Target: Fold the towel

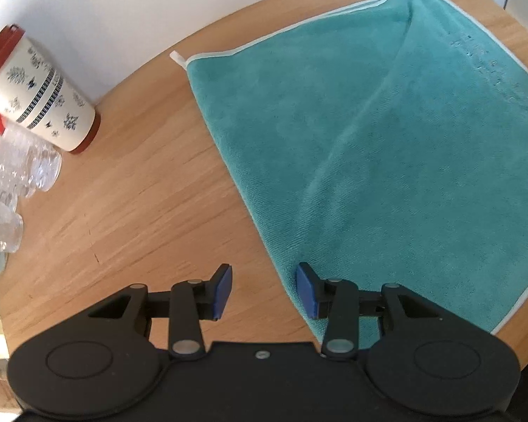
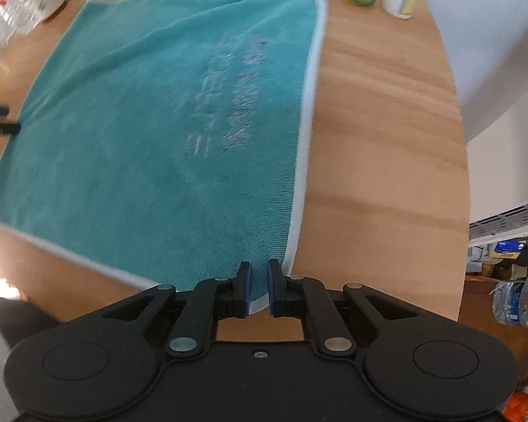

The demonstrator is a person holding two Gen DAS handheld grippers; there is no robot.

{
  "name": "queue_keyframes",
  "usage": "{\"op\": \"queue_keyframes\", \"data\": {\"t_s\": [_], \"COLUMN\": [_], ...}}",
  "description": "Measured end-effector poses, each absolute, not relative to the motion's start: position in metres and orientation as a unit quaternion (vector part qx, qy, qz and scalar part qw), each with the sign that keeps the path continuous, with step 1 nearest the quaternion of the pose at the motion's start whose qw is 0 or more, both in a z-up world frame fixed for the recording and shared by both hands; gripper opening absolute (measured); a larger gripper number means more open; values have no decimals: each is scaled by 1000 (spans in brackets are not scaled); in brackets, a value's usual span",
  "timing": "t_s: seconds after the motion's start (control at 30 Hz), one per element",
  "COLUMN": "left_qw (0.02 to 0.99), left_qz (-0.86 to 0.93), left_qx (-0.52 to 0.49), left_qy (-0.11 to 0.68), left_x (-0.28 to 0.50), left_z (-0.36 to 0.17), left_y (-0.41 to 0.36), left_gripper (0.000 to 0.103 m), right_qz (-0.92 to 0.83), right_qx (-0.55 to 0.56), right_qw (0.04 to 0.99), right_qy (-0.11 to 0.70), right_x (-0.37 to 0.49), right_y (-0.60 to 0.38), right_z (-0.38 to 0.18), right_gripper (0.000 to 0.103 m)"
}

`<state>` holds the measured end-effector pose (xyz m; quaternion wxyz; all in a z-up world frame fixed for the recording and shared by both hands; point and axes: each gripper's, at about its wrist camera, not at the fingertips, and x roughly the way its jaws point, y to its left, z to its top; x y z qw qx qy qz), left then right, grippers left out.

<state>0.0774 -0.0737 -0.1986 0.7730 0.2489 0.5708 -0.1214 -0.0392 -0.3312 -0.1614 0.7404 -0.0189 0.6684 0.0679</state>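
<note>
Two hand-held grippers at the towel's near corners, fold not yet begun.

Left wrist view: left hand-held gripper (image 1: pixel 264 290) is wide open, straddling the left edge of the teal towel (image 1: pixel 387 140); one pad over cloth, the other over bare bench (image 1: pixel 140 193). Towel lies flat, ahead and to the right. Lidded cup (image 1: pixel 40 93) and clear bottles (image 1: pixel 14 172) stand well apart; contents can't tell. Right wrist view: right hand-held gripper (image 2: pixel 258 290) is narrow, jaws either side of the near right corner; can't tell if it's pinched.
</note>
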Motion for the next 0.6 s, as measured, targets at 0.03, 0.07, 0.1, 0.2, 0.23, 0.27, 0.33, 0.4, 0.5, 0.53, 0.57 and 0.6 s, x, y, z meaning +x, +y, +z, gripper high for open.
{"op": "queue_keyframes", "data": {"t_s": [0.03, 0.07, 0.1, 0.2, 0.23, 0.27, 0.33, 0.4, 0.5, 0.53, 0.57, 0.6], "left_qw": [771, 774, 787, 801, 805, 808, 821, 832, 837, 835, 834, 832], "left_qz": [-117, -106, -98, -102, -105, -107, -114, -135, -161, -171, -174, -176], "left_qx": [241, 211, 177, 207, 215, 216, 215, 196, 183, 182, 184, 189], "left_qy": [578, 588, 583, 553, 542, 537, 516, 501, 490, 490, 490, 491], "left_x": [80, 86, 92, 108, 116, 121, 148, 172, 198, 209, 214, 222], "left_z": [-198, -193, -184, -176, -176, -176, -177, -175, -176, -179, -182, -188], "left_y": [-73, -68, -63, -69, -71, -72, -79, -88, -105, -112, -116, -120], "left_gripper": [37, 36, 36, 36, 36, 36, 36, 36, 36, 36, 36, 36], "right_qz": [62, 60, 62, 70, 76, 78, 84, 78, 73, 72, 71, 74], "right_qx": [-12, -2, 10, 19, 16, 13, 4, 9, 15, 13, 13, 16], "right_qw": [733, 726, 724, 743, 755, 760, 782, 797, 805, 804, 803, 798], "right_qy": [678, 686, 687, 666, 652, 645, 617, 599, 588, 590, 592, 598], "right_x": [-36, -31, -25, -1, 9, 17, 50, 78, 106, 110, 110, 113], "right_y": [-331, -334, -338, -348, -350, -353, -357, -360, -356, -354, -353, -349], "right_z": [-162, -161, -159, -147, -142, -141, -137, -142, -149, -153, -156, -163], "right_gripper": [10, 11, 14, 36, 38, 38, 38, 38, 38, 38, 38, 38]}}
